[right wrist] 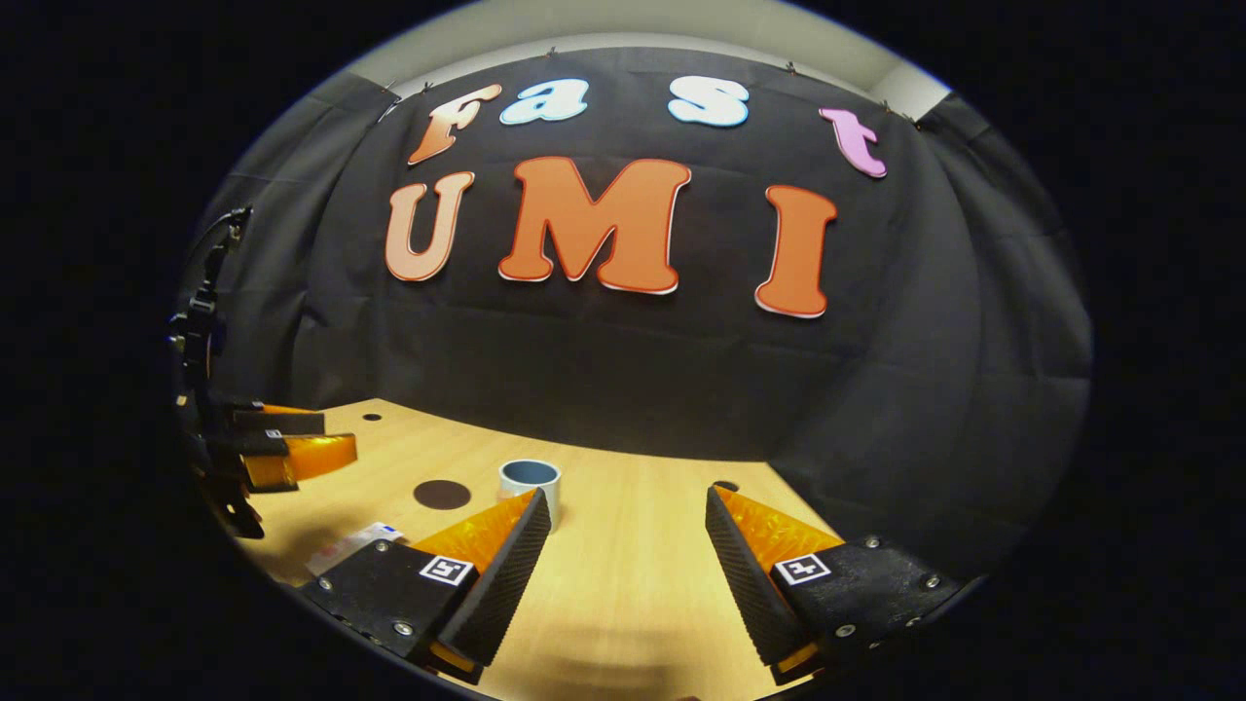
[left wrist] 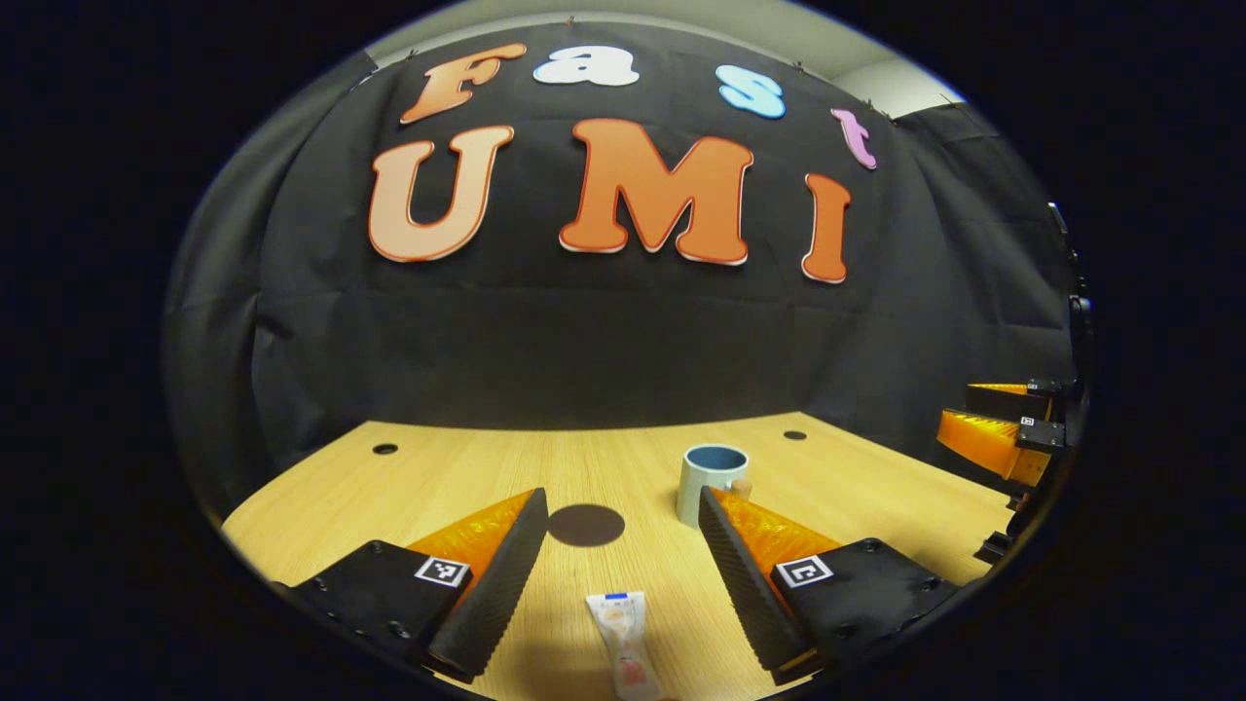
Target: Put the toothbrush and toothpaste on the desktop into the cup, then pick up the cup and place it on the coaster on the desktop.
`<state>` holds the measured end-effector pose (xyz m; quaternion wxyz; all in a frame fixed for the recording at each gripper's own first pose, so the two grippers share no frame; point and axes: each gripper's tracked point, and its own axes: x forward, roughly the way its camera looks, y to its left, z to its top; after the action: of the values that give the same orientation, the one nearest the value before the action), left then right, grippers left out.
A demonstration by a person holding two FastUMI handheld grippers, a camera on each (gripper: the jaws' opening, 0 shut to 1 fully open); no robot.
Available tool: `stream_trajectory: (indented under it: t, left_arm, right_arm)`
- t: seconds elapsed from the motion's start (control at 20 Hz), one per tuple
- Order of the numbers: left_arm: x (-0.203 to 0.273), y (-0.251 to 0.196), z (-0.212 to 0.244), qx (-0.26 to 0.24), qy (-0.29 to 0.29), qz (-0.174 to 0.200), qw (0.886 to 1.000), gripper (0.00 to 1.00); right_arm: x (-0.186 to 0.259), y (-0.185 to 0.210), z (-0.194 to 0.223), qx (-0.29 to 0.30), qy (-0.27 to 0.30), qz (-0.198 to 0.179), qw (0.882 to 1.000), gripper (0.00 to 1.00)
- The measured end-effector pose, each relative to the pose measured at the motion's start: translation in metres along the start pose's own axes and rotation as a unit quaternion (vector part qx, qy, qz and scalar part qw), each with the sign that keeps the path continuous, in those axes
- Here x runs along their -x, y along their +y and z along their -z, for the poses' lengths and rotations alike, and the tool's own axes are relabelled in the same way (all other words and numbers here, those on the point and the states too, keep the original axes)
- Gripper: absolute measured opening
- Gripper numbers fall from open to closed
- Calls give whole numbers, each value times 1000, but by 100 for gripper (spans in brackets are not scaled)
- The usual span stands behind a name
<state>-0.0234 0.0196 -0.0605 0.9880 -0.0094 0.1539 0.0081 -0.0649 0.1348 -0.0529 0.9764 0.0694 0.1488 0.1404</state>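
In the left gripper view the left gripper (left wrist: 623, 545) hangs with jaws wide apart, holding nothing; a white toothpaste (left wrist: 626, 633) tube with a blue band lies at bottom centre between its fingers; the pale cup (left wrist: 709, 482) with blue interior stands right of centre, the dark round coaster (left wrist: 586, 525) just left of it; in the right gripper view the right gripper (right wrist: 628, 545) is likewise spread and empty.

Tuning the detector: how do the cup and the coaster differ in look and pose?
The cup stands upright, a pale cylinder with a blue inside and an open mouth; the coaster is a flat dark disc lying on the desktop. The cup rises from the surface; the coaster barely does. The cup is empty; nothing sits on the coaster. Both are round, rest on the desktop and stand apart from each other.
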Motion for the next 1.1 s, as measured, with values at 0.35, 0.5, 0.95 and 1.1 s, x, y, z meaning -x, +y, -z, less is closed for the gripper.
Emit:
stream_trajectory:
  t: [0.35, 0.5, 0.95, 1.1]
  left_arm:
    - [-1, 9, 53, 4, 98, 14, 995, 99]
    - [2, 10, 78, -18, 132, 22, 991, 99]
    - [4, 1, 140, 2, 247, 35, 968, 99]
    - [3, -6, 152, 10, 265, 47, 963, 95]
  right_arm:
    - [-9, 42, 55, -17, 111, -38, 993, 97]
    - [-8, 53, 76, -15, 152, -47, 987, 93]
    - [-1, 84, 131, -4, 258, -85, 962, 86]
    - [-1, 89, 144, 1, 283, -83, 956, 85]
